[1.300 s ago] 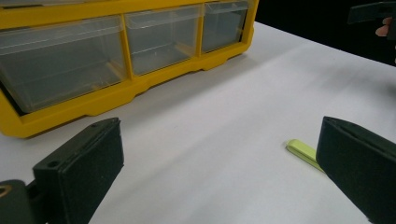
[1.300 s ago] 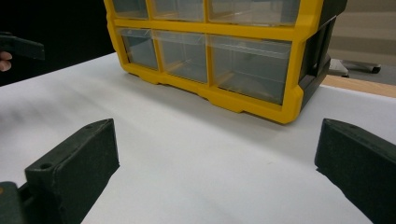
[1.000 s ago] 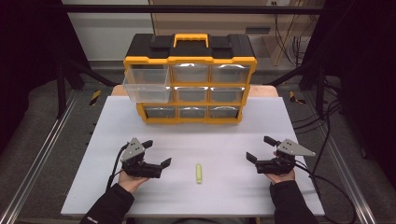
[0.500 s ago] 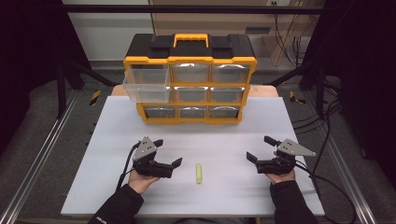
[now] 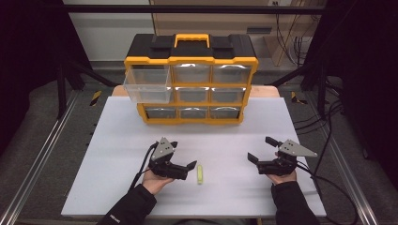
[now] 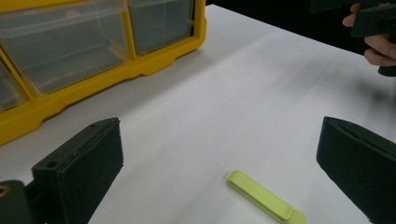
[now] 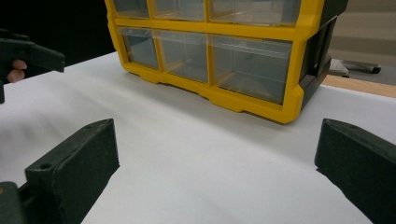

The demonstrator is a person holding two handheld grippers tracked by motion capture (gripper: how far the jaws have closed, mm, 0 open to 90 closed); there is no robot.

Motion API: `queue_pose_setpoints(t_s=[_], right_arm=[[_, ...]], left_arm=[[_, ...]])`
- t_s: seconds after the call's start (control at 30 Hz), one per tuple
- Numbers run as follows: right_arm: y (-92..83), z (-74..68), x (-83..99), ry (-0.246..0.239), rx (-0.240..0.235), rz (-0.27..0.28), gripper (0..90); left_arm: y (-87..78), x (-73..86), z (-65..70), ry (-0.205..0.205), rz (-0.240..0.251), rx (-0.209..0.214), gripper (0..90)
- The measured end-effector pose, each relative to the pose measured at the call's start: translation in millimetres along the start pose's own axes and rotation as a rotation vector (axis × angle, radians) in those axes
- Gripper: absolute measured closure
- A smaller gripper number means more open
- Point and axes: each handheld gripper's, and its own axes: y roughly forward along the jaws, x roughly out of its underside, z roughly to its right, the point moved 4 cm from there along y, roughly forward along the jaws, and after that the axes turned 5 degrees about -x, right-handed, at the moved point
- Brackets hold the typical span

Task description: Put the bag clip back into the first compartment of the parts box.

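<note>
Left gripper [image 5: 184,168] has slid right toward the yellow-green strip [image 5: 200,174] — jaws spread, probably lining up a grab; right gripper [image 5: 262,154] sits idle, spread too.

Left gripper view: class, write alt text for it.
A small yellow-green strip lies on the white table, ahead of and between the open jaws of the left hand-held gripper. A yellow drawer organizer stands beyond at upper left.

high view: above, looking forward-down. tool views: low, close over table [image 5: 117,154]; both share yellow organizer [image 7: 243,100].
</note>
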Motion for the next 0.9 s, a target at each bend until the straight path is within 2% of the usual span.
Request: queue_pose_setpoints(t_s=[0.17, 0.47, 0.57, 0.73, 0.83, 0.9], right_arm=[[-0.1, 0.4, -0.2, -0.003, 0.002, 0.002, 0.2], [-0.1, 0.4, -0.2, -0.003, 0.001, 0.003, 0.2], [-0.2, 0.0, -0.1, 0.002, 0.000, 0.000, 0.2], [0.1, 0.0, 0.1, 0.002, 0.000, -0.001, 0.2], [0.4, 0.1, 0.3, 0.002, -0.002, -0.003, 0.2], [0.6, 0.0, 0.4, 0.002, -0.002, -0.003, 0.2]], left_arm=[[11.2, 2.9, 8.8, 0.011, -0.033, 0.011, 0.0], [27.0, 9.3, 15.8, 0.014, -0.096, 0.007, 0.4], [33.7, 14.2, 20.0, 0.017, -0.137, 0.001, 0.6], [38.3, 18.4, 23.1, 0.008, -0.168, -0.006, 2.3], [42.6, 23.3, 26.7, 0.017, -0.207, -0.016, 4.4], [44.5, 25.8, 29.0, 0.022, -0.225, -0.008, 6.3]])
